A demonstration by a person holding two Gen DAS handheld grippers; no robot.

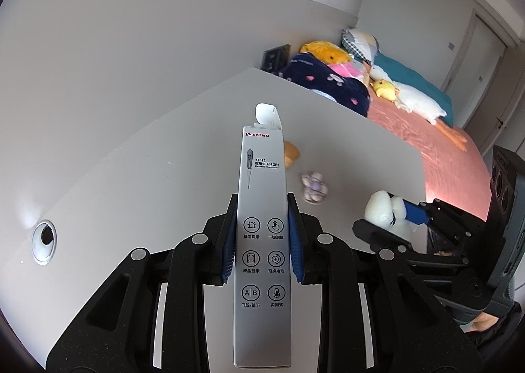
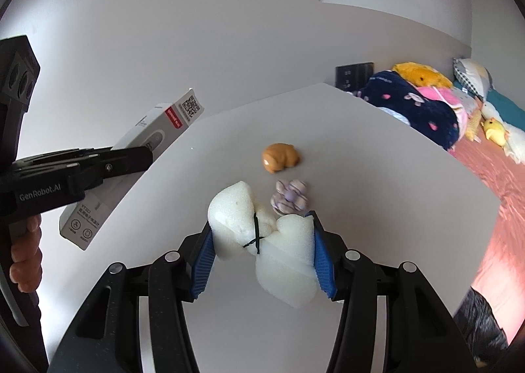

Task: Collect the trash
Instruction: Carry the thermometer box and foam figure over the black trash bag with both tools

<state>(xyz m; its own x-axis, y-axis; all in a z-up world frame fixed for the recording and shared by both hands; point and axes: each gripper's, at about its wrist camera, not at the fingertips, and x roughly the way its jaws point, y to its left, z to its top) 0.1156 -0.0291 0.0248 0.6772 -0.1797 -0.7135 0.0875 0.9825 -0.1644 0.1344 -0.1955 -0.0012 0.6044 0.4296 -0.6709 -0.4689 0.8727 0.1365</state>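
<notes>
Your left tool (image 1: 262, 235) clamps the box (image 1: 262, 241); your right tool (image 2: 262, 251) grips the foam (image 2: 282, 258). Both are held above the counter (image 2: 393, 192), near two small toys (image 2: 280, 158).

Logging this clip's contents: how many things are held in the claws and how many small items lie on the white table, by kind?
Thermometer box, held in left claw: 1
White foam piece, held in right claw: 1
Orange figurine on table: 1
Purple-and-white figurine on table: 1
Total: 4
</notes>
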